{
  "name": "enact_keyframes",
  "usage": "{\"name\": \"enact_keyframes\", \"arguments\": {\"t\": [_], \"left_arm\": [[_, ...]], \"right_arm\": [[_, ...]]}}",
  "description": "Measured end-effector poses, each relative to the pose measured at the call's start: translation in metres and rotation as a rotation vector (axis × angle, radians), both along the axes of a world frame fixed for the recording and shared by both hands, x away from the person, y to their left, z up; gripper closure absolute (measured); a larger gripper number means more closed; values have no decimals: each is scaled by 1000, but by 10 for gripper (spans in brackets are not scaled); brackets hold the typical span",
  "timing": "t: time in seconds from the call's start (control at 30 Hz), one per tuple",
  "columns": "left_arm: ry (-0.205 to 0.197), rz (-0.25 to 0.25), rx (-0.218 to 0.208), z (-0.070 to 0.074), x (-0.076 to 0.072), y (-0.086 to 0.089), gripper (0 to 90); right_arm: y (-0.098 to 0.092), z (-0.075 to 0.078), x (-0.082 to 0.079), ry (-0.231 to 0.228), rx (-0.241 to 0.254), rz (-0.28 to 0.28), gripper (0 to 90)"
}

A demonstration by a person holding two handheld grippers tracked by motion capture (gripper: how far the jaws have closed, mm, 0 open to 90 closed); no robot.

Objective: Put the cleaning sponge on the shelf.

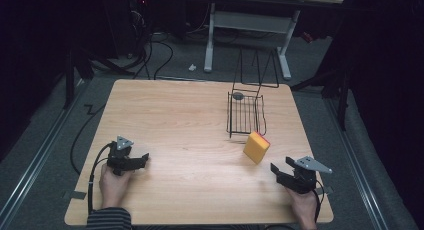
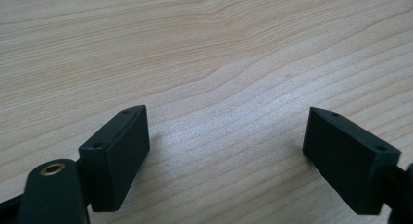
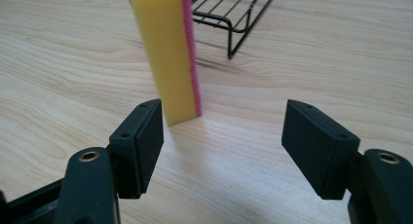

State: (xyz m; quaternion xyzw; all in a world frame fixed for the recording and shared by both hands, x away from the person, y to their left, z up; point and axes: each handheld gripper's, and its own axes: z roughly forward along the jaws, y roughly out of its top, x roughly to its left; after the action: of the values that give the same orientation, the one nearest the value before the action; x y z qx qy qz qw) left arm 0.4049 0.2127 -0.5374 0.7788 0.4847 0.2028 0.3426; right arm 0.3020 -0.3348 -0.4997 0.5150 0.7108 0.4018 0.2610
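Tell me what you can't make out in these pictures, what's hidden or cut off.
- Small grey object in the wire rack, high view: too small to identify.
- Sponge, right gripper view: its top is cut off by the frame edge.
- Wire rack, right gripper view: mostly cut off at the top edge.

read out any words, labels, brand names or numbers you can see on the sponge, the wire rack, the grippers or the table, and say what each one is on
None: no readable text anywhere.
Sponge: plain yellow and pink, no print.
Wire rack: bare black wire, no tag.
Left gripper and right gripper: plain black jaws, no markings.
Table: wood grain, no lettering.
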Motion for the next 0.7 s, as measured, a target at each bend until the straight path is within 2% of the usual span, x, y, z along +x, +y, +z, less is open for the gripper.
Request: {"name": "enact_keyframes", "arguments": {"t": [0.5, 0.7], "left_arm": [[0, 0, 0, 0, 0, 0, 176], [0, 0, 0, 0, 0, 0, 176]], "right_arm": [[21, 1, 11, -15, 4, 49, 294], [26, 1, 20, -22, 4, 59, 294]]}}
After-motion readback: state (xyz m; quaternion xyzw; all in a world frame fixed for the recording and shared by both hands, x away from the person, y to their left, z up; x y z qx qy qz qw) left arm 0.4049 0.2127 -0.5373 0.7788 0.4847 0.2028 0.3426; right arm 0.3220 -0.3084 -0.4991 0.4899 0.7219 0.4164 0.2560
